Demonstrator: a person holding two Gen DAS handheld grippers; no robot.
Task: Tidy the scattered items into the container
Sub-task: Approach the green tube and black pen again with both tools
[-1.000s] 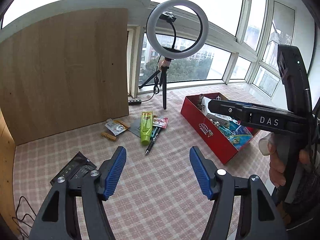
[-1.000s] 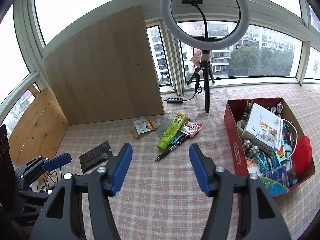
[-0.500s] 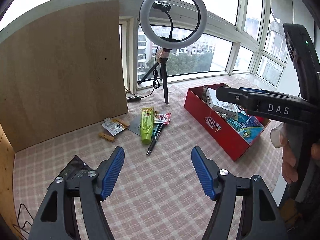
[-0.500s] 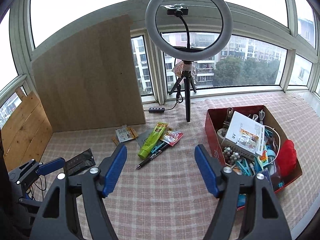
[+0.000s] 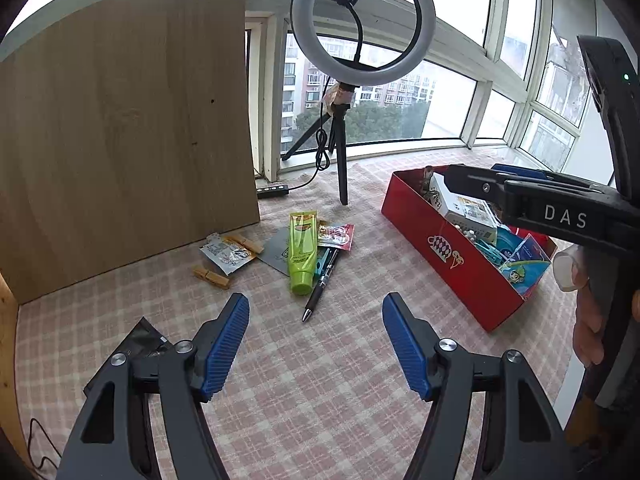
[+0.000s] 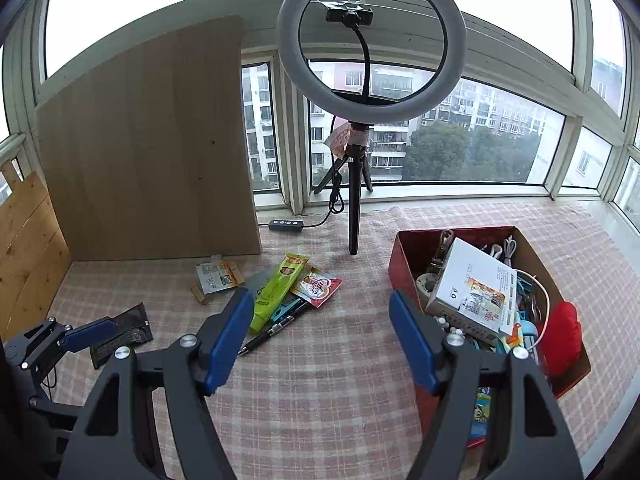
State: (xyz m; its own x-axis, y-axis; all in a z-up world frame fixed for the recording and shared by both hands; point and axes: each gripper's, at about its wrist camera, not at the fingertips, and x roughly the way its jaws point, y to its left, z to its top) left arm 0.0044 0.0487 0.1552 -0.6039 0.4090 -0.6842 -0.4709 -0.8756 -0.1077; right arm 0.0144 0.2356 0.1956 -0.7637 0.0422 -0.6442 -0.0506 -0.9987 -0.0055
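black packet (image 5: 138,344) half hidden | box (image 6: 560,292) contents perhaps tangled, unreadable

On the checked pink tablecloth (image 6: 320,380) ahead of me, the open red cardboard box (image 6: 404,256) sits right, crammed with a white carton (image 6: 476,284). Left of it lie a green tube (image 6: 276,292) over a black pen (image 6: 272,332), then wooden clothespegs (image 5: 211,277). Behind stands the ring light tripod (image 6: 354,216), a leaning plywood board (image 6: 152,160) to its left.
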